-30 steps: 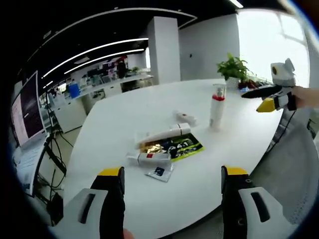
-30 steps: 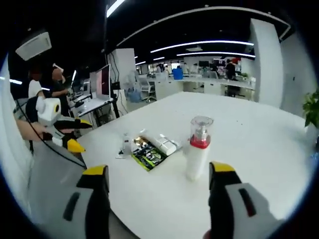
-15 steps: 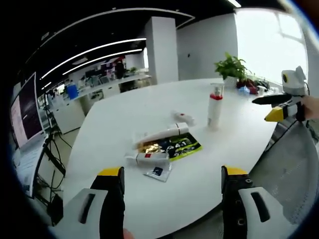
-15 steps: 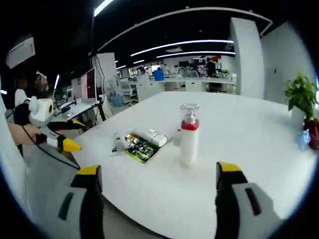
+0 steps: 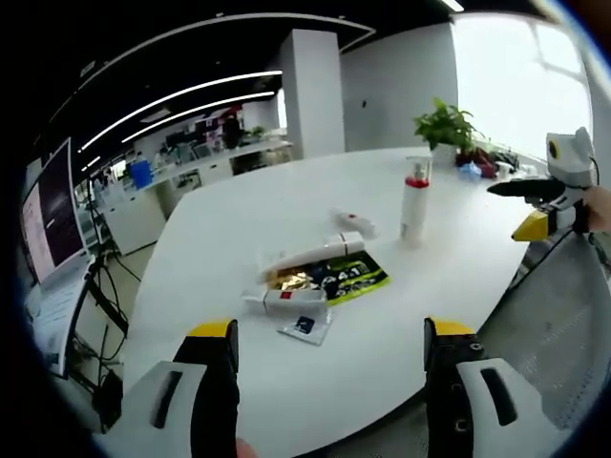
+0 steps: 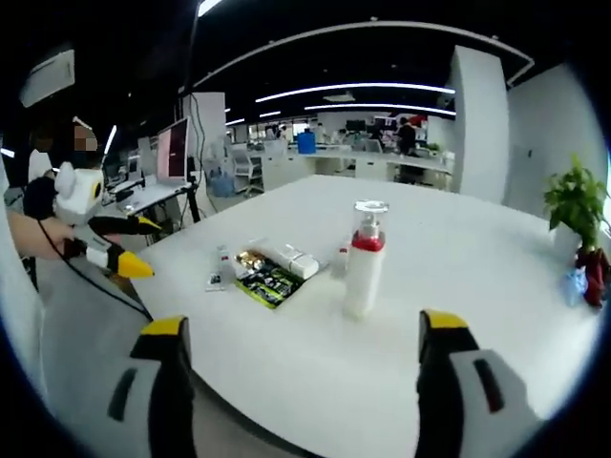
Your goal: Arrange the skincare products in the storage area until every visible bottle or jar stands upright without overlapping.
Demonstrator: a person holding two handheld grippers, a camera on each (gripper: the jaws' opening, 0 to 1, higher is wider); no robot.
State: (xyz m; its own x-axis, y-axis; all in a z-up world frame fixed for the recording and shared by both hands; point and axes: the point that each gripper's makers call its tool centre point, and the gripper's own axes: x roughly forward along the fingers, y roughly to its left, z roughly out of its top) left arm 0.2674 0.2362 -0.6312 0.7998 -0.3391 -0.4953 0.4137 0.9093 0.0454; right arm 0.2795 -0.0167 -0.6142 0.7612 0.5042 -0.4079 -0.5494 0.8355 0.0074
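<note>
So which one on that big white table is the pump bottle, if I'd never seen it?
Start at the white table and find the dark green packet with tubes lying flat around it. Beside that cluster, toward the potted plant, stands the pump bottle: white, with a red collar and clear cap, the one upright item.

I'm holding my right gripper [image 6: 304, 382] wide apart before the upright pump bottle [image 6: 362, 260]; tubes [image 6: 284, 258], seemingly, are lying flat beyond.

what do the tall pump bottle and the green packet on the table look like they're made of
Pump bottle: seemingly opaque white plastic, matte, with a red collar and a clear cap you can see through. Green packet: probably glossy printed foil or plastic film, lying flat, with a shiny gold patch at one end.
</note>
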